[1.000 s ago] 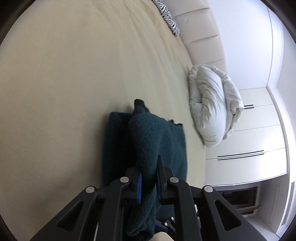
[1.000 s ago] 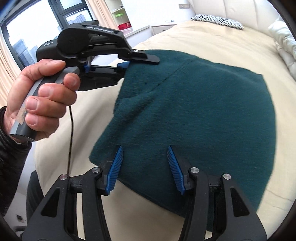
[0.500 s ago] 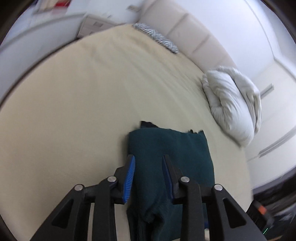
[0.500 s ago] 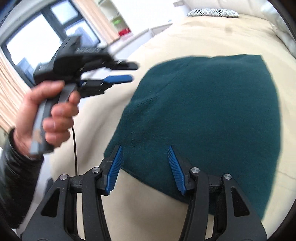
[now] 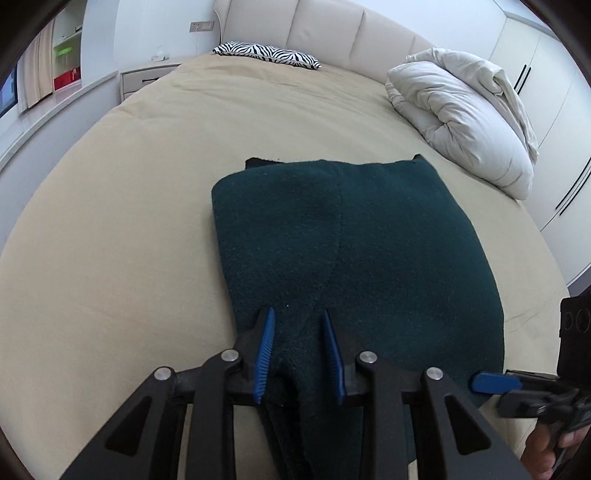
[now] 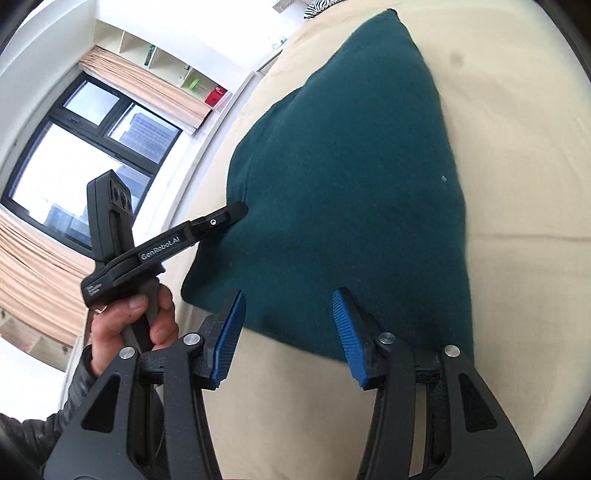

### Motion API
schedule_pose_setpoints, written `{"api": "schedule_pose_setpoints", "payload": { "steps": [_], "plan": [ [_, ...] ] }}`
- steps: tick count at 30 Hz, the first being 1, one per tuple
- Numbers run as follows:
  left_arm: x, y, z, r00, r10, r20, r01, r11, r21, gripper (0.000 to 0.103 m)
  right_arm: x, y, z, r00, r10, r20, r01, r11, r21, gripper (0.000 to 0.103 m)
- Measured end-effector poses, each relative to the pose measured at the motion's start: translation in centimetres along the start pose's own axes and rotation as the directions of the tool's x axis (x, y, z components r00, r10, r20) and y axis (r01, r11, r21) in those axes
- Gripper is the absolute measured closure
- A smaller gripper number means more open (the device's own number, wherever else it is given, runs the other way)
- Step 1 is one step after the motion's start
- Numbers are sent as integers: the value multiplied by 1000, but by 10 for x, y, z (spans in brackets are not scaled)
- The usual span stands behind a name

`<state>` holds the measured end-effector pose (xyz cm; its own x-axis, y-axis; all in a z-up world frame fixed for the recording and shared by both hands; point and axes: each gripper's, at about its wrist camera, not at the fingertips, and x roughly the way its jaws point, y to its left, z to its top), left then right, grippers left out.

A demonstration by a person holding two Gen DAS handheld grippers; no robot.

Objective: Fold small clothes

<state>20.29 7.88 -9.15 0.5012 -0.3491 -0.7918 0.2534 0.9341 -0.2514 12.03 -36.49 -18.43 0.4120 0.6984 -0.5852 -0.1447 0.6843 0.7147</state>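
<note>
A dark teal knit garment (image 5: pixel 354 236) lies folded on the beige bed (image 5: pixel 110 229); it also shows in the right wrist view (image 6: pixel 351 177). My left gripper (image 5: pixel 297 321) is open, its blue pads on either side of a ridge of cloth at the garment's near edge. It shows from the side in the right wrist view (image 6: pixel 236 210), its tip touching the garment's left edge. My right gripper (image 6: pixel 288 306) is open and empty, just above the garment's near edge. One of its blue pads shows low right in the left wrist view (image 5: pixel 495 382).
A rolled white duvet (image 5: pixel 465 110) lies at the bed's far right. A zebra-print pillow (image 5: pixel 266 53) sits by the padded headboard (image 5: pixel 332 29). A nightstand (image 5: pixel 147 75) and a window (image 6: pixel 74 162) are to the left; white wardrobes (image 5: pixel 554 92) are to the right.
My left gripper let go of the garment's corner, opened, and dropped low over its near edge. The garment now lies flat. My right gripper stayed open and shifted toward the near edge.
</note>
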Motion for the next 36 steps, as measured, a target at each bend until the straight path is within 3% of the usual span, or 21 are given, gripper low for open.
{"api": "schedule_pose_setpoints", "payload": {
  "steps": [4,8,11,13,15,16,18,21,25,26,28,36],
  "plan": [
    [-6,-2,5,1000,0,6,1,1000,-31,72,-13,-1,10,994,95,62,-97,995,19,54],
    [1,-11,1,999,35,-7,-35,999,7,72,6,-25,-3,1000,0,-9,0,999,40,57],
    [-2,-1,3,1000,-5,-11,5,999,-32,72,-3,-41,-8,1000,24,-7,-24,999,47,61],
    [-11,-2,8,1000,9,-6,-9,999,-35,71,-15,-38,-4,1000,25,-10,-25,999,48,61],
    [-28,-7,17,999,37,35,-36,999,-33,70,-28,-22,4,999,35,16,-35,999,14,59],
    [-32,-10,22,998,36,57,-34,999,-31,64,-23,-9,5,999,35,25,-35,999,6,59],
    [-43,-21,35,993,29,111,-28,1000,-10,50,-24,-2,32,998,42,46,-42,999,8,59],
    [-30,-36,56,993,30,114,-33,999,29,48,-23,10,77,996,42,78,-42,999,2,59],
    [22,-36,72,1000,6,3,-6,1000,0,48,15,1,137,996,77,37,-80,993,86,59],
    [41,-30,71,999,4,-43,-5,1000,-21,49,21,-4,146,997,79,16,-81,991,106,59],
    [55,-23,65,999,-2,-53,1,1000,-26,49,45,-21,162,998,52,-23,-47,984,170,61],
    [64,-15,64,998,-40,-46,39,999,-16,49,64,-68,192,1000,-12,19,6,961,278,61]
  ]
}}
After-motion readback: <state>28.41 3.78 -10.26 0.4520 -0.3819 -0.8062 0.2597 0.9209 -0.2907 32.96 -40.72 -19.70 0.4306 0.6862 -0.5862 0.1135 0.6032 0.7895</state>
